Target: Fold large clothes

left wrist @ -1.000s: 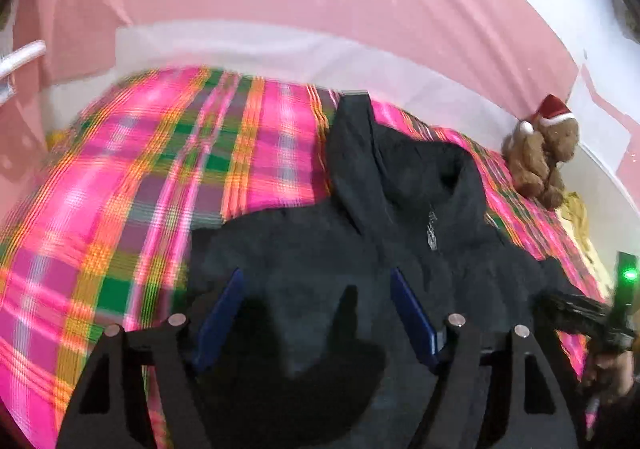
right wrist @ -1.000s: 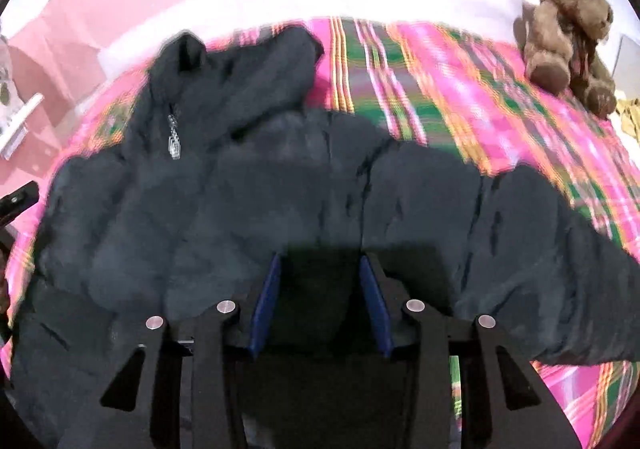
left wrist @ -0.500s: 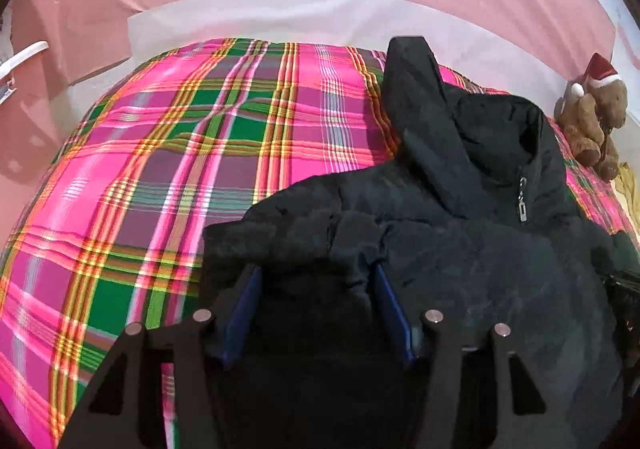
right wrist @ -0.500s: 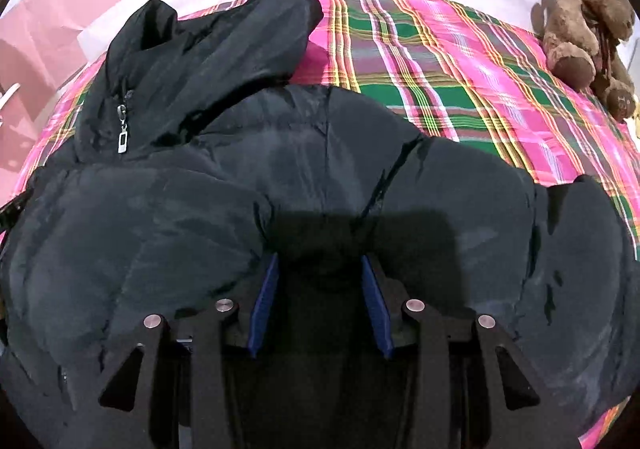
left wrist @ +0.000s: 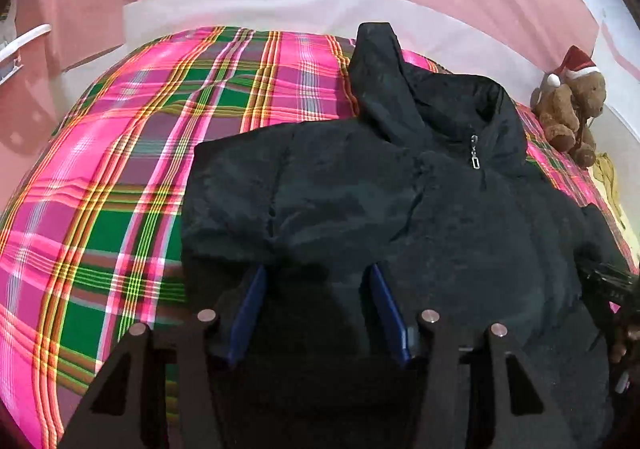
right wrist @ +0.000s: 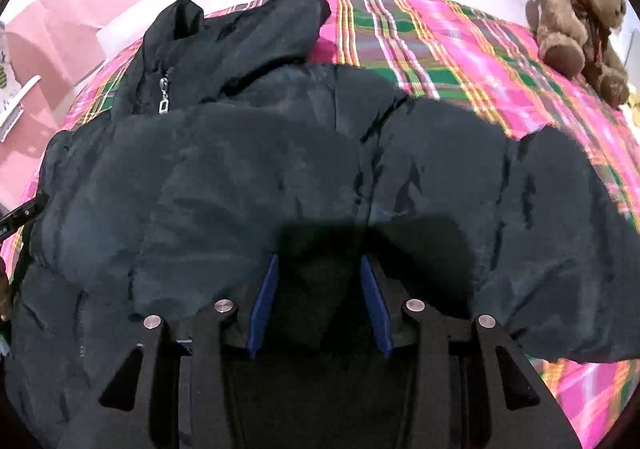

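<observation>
While pinning a bunched fold of the black puffer jacket (left wrist: 360, 209) between the blue pads, left gripper (left wrist: 316, 305) has just been closing on it, probably to lay it flat on the plaid bedspread (left wrist: 120, 169); hood and zipped collar ahead and right of the fingers. Right gripper (right wrist: 320, 297) likewise clamped on dark padded fabric; quilted sleeve sprawled rightward, hood ahead-left, teddy bear (right wrist: 576, 21) far right.

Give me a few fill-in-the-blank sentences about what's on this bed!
The puffy hooded jacket is coloured ____.
It lies on a pink and green ____ blanket.
The teddy bear wears a red ____ hat.
A silver ____ pull hangs at the jacket's collar.

Missing words: black; plaid; Santa; zipper
</observation>
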